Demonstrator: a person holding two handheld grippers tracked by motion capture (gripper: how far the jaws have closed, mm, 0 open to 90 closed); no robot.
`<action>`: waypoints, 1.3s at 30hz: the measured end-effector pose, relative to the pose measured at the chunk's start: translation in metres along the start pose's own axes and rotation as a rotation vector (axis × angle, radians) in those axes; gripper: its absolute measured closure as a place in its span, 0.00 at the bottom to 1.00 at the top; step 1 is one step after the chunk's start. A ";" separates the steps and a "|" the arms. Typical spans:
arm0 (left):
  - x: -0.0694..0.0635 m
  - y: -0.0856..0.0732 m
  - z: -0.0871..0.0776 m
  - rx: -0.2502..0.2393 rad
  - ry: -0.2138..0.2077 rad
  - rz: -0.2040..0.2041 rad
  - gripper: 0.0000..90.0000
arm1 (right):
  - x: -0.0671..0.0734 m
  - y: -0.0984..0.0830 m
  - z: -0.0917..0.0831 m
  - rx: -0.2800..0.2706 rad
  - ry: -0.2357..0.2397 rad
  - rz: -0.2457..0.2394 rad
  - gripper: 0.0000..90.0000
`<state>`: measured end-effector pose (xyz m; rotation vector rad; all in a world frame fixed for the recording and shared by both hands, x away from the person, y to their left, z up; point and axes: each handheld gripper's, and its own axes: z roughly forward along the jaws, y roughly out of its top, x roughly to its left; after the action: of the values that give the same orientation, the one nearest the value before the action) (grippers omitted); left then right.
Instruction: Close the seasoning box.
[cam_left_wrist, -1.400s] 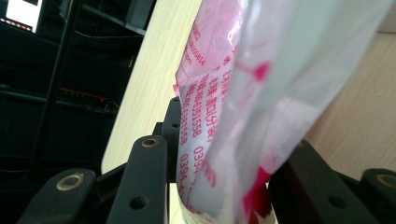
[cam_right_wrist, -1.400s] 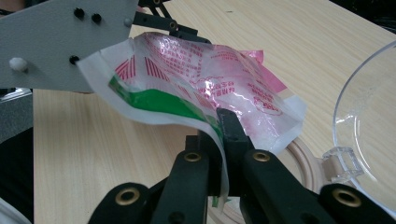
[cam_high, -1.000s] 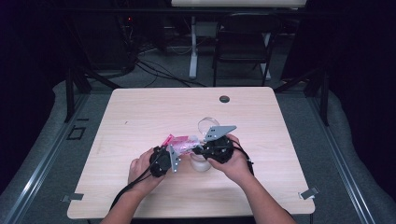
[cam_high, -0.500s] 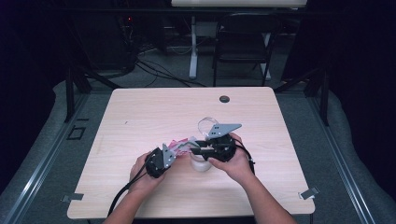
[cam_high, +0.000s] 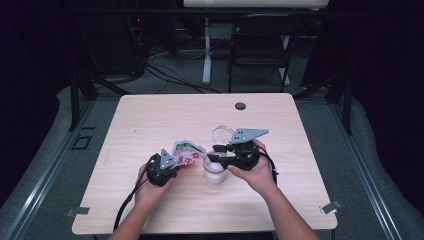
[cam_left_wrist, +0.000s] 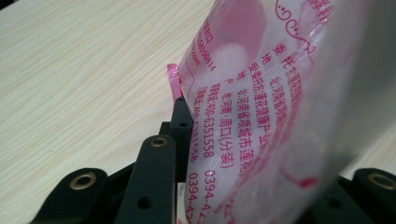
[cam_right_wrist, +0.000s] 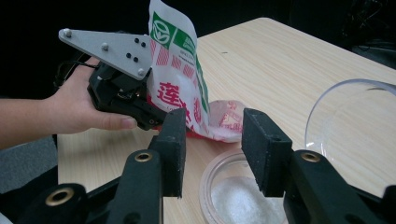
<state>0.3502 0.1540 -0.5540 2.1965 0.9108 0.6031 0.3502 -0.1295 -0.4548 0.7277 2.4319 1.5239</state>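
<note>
My left gripper (cam_high: 175, 161) is shut on a pink, green and white printed bag (cam_high: 188, 152), held upright just left of the jar. In the left gripper view the bag (cam_left_wrist: 261, 107) lies between the jaws, which have just been closing on it. A clear jar (cam_high: 215, 173) with white powder stands on the table. My right gripper (cam_high: 216, 154) hovers above it, pointing left at the bag. Its jaws have just been opening and stand open with nothing between them. In the right gripper view my right gripper (cam_right_wrist: 212, 144) frames the jar (cam_right_wrist: 236, 193) below and the bag (cam_right_wrist: 180, 79) beyond.
A clear round lid (cam_high: 222, 133) lies behind the jar, seen large as the lid (cam_right_wrist: 355, 116) at the right. A small black disc (cam_high: 240, 106) sits near the table's far edge. The wooden table (cam_high: 150, 120) has bare surface at the left and back.
The right gripper's jaws have opened wide above the jar. The left hand has shifted slightly with the bag, which now stands more upright and shows its green and white print.
</note>
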 end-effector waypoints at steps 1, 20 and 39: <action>0.001 0.000 0.000 -0.005 -0.006 -0.012 0.81 | -0.001 0.000 -0.001 -0.003 -0.003 0.006 0.67; 0.054 -0.013 -0.050 0.002 0.090 -0.101 0.82 | -0.009 0.000 -0.009 -0.016 -0.023 0.032 0.68; 0.089 -0.060 -0.047 -0.018 0.138 -0.337 0.79 | -0.014 -0.004 -0.009 -0.006 -0.030 0.049 0.70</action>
<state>0.3525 0.2711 -0.5525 1.9425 1.3081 0.6003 0.3578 -0.1451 -0.4562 0.8091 2.4042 1.5256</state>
